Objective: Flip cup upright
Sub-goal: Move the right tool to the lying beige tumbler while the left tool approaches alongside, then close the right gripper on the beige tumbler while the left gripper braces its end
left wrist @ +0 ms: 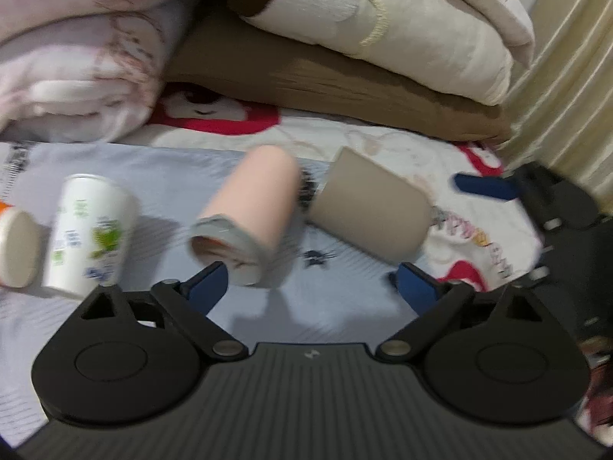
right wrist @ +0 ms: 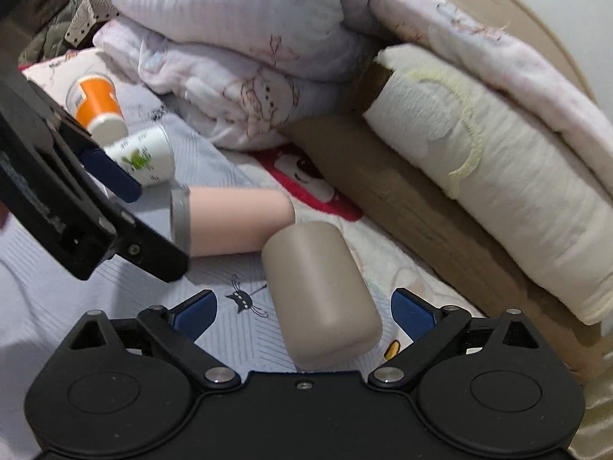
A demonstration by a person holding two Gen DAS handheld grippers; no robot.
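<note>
Several cups lie on their sides on a bed. A pink cup (left wrist: pixel 253 211) with a grey rim lies in front of my left gripper (left wrist: pixel 310 280), which is open, its mouth near the left fingertip. A beige cup (right wrist: pixel 322 291) lies between the open fingers of my right gripper (right wrist: pixel 302 310), not gripped. The beige cup also shows in the left wrist view (left wrist: pixel 371 207), and the pink cup in the right wrist view (right wrist: pixel 233 222). The left gripper (right wrist: pixel 76 191) shows at left in the right wrist view.
A white cup with green print (left wrist: pixel 92 230) and an orange-and-white cup (right wrist: pixel 97 105) lie further left. Folded quilts (right wrist: pixel 237 57), a cream blanket (right wrist: pixel 498 176) and a brown cushion (left wrist: pixel 345 88) are piled behind the cups. A curtain (left wrist: pixel 567 76) hangs at right.
</note>
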